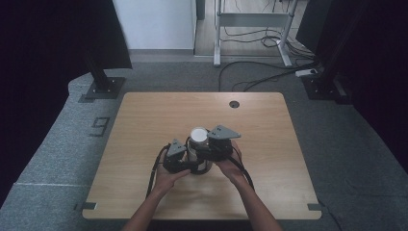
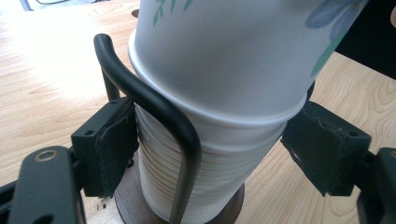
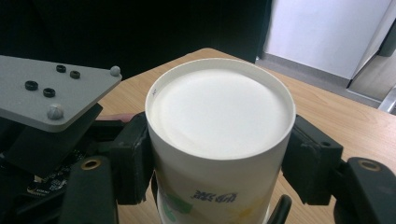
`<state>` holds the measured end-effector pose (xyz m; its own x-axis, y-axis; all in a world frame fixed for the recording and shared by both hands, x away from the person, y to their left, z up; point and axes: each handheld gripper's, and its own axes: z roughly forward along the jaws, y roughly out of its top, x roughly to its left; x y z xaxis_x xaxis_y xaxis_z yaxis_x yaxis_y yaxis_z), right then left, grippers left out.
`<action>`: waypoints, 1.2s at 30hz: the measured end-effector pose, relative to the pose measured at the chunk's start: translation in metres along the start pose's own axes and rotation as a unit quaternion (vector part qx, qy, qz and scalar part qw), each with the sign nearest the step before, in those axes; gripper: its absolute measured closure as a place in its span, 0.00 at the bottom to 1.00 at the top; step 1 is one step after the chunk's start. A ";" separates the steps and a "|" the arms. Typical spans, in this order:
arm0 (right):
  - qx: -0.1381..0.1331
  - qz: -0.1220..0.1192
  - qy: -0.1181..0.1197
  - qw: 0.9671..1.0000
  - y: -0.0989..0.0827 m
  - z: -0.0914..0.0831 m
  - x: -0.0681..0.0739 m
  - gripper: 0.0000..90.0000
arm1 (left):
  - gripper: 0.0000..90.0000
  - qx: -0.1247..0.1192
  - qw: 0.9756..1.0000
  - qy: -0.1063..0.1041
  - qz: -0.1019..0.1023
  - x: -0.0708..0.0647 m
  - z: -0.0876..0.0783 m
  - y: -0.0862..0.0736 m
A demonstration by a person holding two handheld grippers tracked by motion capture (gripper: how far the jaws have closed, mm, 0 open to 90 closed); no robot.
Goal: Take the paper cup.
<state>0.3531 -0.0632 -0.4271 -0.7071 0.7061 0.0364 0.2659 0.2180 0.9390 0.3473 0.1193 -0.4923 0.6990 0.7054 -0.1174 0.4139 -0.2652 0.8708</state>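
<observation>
Paper-thin and easily crushed, the top cup (image 3: 219, 135) sits pinched between the right gripper (image 3: 219, 163) jaws, while the left gripper (image 2: 210, 154) clamps the stack (image 2: 205, 182) lower down.

A light wooden table (image 1: 144, 125) with a round cable hole (image 1: 234, 104) near its far edge. Grey carpet (image 1: 62, 144) marked "9" (image 1: 100, 126). Beyond, cables (image 1: 260, 79) and a metal desk frame (image 1: 252, 29) are seen.
</observation>
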 end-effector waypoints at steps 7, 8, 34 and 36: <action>0.000 0.001 0.001 1.000 0.001 0.000 0.000 0.36 | 0.21 0.000 1.000 0.000 0.000 0.000 0.000 0.000; 0.001 0.000 0.000 1.000 0.001 0.000 0.000 0.36 | 0.21 0.000 1.000 0.000 0.000 0.000 0.000 0.000; -0.028 -0.010 -0.001 1.000 0.009 -0.006 0.002 0.37 | 0.21 -0.003 1.000 0.002 -0.006 0.000 0.000 0.000; -0.028 -0.014 -0.001 1.000 0.011 -0.007 0.002 0.37 | 0.21 -0.003 1.000 0.002 -0.006 0.000 0.000 0.000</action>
<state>0.3499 -0.0641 -0.4147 -0.7127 0.7014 0.0099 0.2099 0.1998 0.9571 0.3474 0.1197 -0.4922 0.6918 0.7110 -0.1261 0.4190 -0.2530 0.8720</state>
